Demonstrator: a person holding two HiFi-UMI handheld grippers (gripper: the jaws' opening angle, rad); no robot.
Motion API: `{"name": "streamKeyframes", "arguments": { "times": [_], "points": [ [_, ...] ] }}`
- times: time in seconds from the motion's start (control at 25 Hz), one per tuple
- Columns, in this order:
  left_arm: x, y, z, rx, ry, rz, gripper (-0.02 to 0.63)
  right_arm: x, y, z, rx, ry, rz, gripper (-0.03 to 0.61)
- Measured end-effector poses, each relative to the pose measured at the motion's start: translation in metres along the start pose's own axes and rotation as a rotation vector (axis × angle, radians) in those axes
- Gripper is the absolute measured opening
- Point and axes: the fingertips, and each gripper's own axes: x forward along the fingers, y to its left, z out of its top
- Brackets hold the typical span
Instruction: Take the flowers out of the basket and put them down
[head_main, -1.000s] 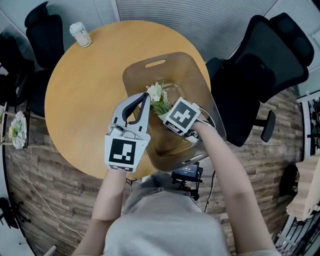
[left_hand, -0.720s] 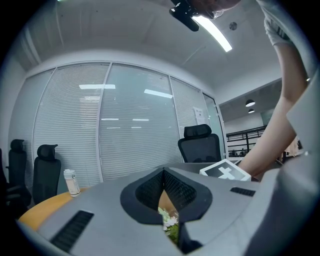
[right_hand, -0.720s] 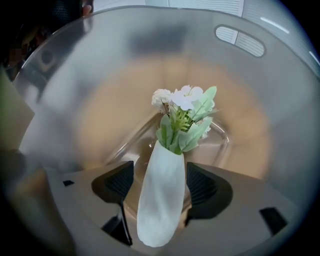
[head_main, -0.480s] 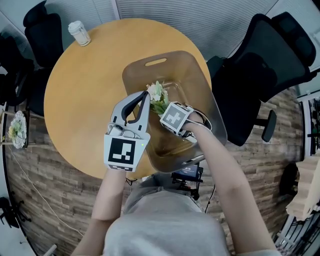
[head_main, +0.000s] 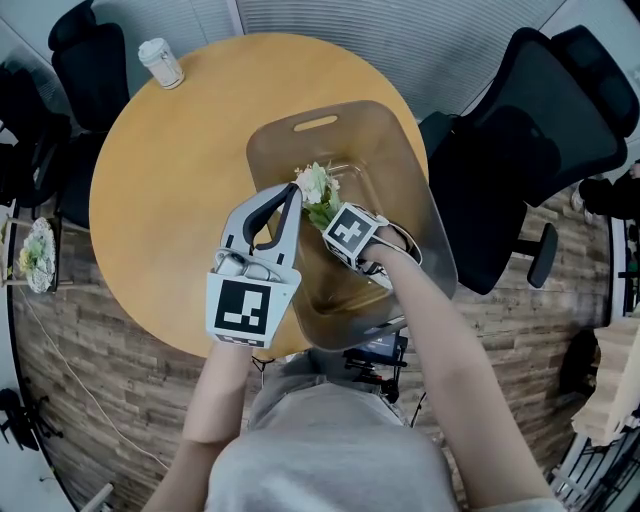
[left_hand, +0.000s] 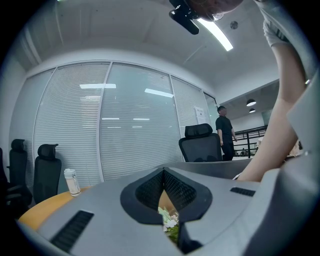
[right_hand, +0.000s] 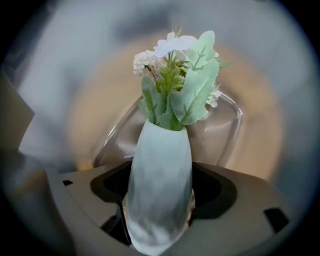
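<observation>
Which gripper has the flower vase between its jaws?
The right gripper: its jaws, just opening wider, have the white vase between them. The left gripper has its jaws shut, at the rim of the basket.

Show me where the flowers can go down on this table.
Bare wood: the left half of the table, between the basket and the white bottle at the far edge. Crowded: the basket's inside, where the right gripper straddles the vase of flowers, and its left rim, where the left gripper sits.
</observation>
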Motion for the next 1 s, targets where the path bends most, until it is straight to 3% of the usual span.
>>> {"name": "streamKeyframes", "arguments": {
  "times": [0.2,0.6,1.0],
  "points": [
    [0.002,0.001,-0.001,-0.003,0.007,0.010,0.003,0.016,-0.010,0.003,-0.031,-0.006,-0.084,0.371],
    [0.004,0.005,-0.002,-0.011,-0.007,0.040,0.003,0.018,-0.012,0.007,-0.031,-0.044,-0.058,0.385],
    [0.002,0.010,-0.005,0.000,-0.001,0.062,0.003,0.005,-0.004,0.008,0.061,-0.063,-0.005,0.387]
  ]
}}
